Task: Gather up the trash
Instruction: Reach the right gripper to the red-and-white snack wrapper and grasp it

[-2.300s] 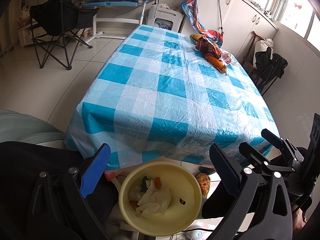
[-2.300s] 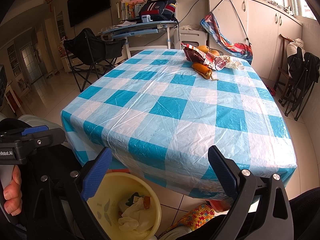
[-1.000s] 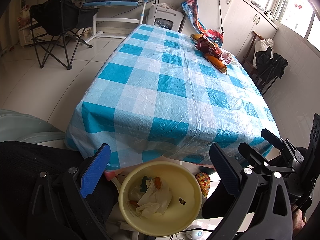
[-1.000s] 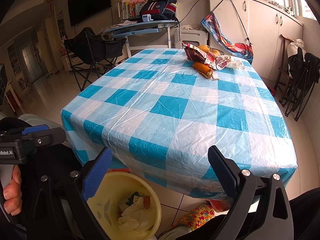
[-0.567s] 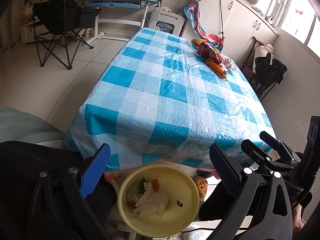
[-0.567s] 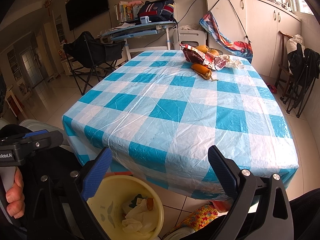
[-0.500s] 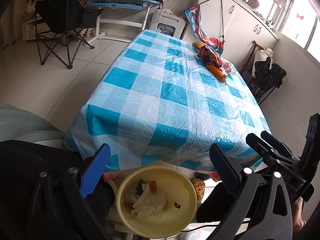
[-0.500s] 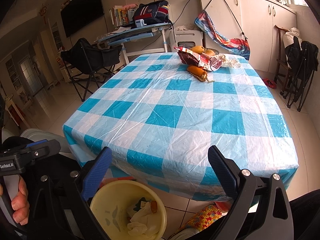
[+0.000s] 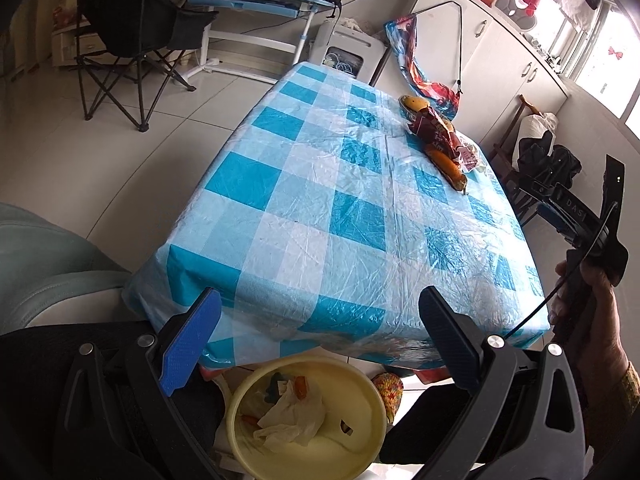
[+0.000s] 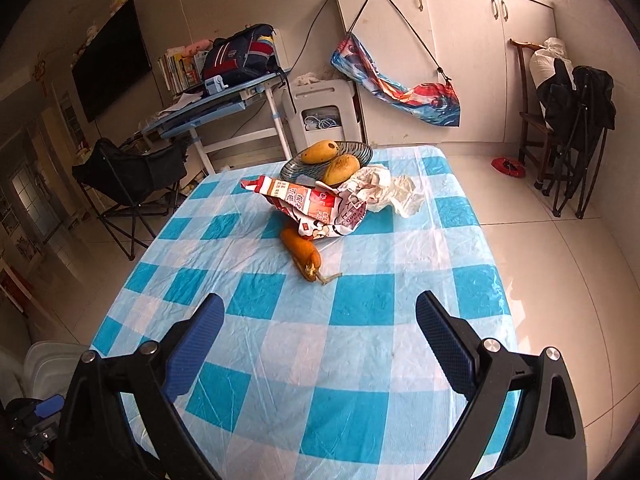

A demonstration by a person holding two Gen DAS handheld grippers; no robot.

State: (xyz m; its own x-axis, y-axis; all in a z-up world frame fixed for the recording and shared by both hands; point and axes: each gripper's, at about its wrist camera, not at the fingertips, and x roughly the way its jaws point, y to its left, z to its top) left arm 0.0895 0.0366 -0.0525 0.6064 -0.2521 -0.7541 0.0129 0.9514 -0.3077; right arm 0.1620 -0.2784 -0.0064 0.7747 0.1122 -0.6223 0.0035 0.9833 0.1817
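The right hand-held gripper (image 10: 320, 344) hovers over the near part of the checked surface (image 10: 360, 360) with its jaws spread wide and nothing between them. Ahead of it lies a carrot (image 10: 302, 252), touching a crumpled snack wrapper (image 10: 316, 208); a wad of white paper (image 10: 384, 192) sits just beside that, in front of a dish (image 10: 352, 148) holding two mangoes (image 10: 320, 151). The left hand-held gripper (image 9: 316, 340), also wide and empty, hangs off the near edge above a yellow bin (image 9: 360, 440) on the floor, which holds crumpled tissue (image 9: 292, 416). A folding chair (image 9: 132, 36) stands well apart.
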